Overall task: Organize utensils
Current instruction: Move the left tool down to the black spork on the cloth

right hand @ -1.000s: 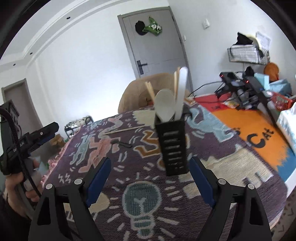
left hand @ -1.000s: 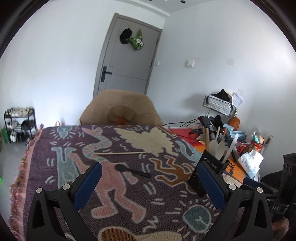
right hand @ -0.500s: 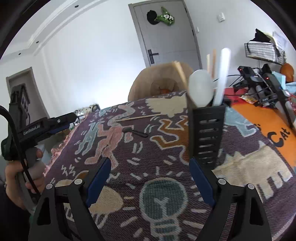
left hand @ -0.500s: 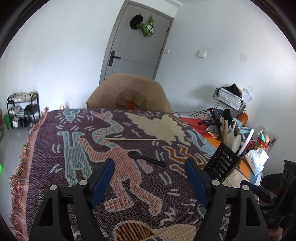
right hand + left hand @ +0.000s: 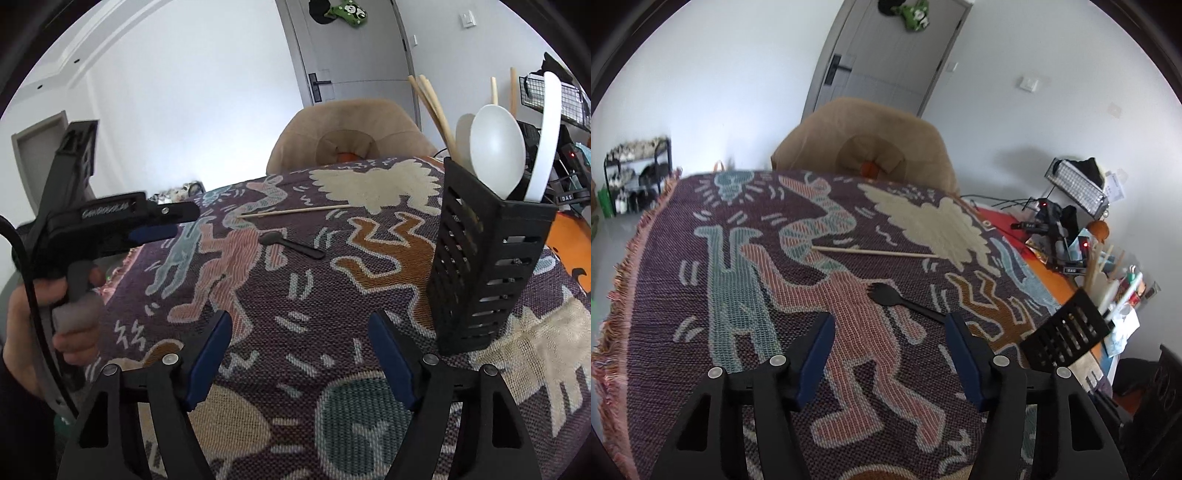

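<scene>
Since a second ago both grippers have been coming forward and dipping toward the patterned cloth [image 5: 746, 302], and the black sporkhead utensil that lay far ahead of the left gripper [image 5: 888, 330] is now sitting just beyond its fingertips. Its jaws have just been closing; they are standing at a middling width with nothing between them, only cloth. The black spork [image 5: 903, 300] is lying flat at about twelve o'clock from the left gripper, handle running toward four o'clock. Farther out, at twelve, a single wooden chopstick [image 5: 875, 252] is lying crosswise. The right gripper [image 5: 301, 338] is also narrowing a little, empty, jaws fairly wide. At its two o'clock the black slotted holder [image 5: 487, 258] is standing upright, carrying a white spoon [image 5: 496, 147] and chopsticks. A hand [image 5: 44, 332] is gripping the left tool at nine o'clock. Beyond the table a tan chair [image 5: 864, 144] is standing.
</scene>
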A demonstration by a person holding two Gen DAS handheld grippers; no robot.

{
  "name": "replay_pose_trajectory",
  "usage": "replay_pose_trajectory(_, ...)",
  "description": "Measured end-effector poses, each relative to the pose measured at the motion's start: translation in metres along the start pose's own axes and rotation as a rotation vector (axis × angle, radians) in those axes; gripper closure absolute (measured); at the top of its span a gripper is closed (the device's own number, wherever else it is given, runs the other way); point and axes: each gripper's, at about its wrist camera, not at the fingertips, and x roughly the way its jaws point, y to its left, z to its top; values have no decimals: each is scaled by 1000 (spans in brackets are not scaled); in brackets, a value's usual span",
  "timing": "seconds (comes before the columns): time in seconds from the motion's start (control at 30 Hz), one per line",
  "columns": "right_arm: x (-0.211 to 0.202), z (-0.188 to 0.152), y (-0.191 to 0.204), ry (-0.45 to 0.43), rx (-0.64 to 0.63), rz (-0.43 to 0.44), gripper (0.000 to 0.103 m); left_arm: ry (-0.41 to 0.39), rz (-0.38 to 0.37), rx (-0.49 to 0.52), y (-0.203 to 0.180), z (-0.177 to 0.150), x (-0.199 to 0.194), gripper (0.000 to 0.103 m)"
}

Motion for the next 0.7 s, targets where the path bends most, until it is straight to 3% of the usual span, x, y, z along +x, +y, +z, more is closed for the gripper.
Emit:
replay_pose_trajectory(0.37,10,0,-13,19,37,-26,27,146,-39,-141,7,23,58,42)
replay_pose_trajectory(0.7,-5,-10,-36,-30,91,-74,27,264,27,-182,-2,26,113,43)
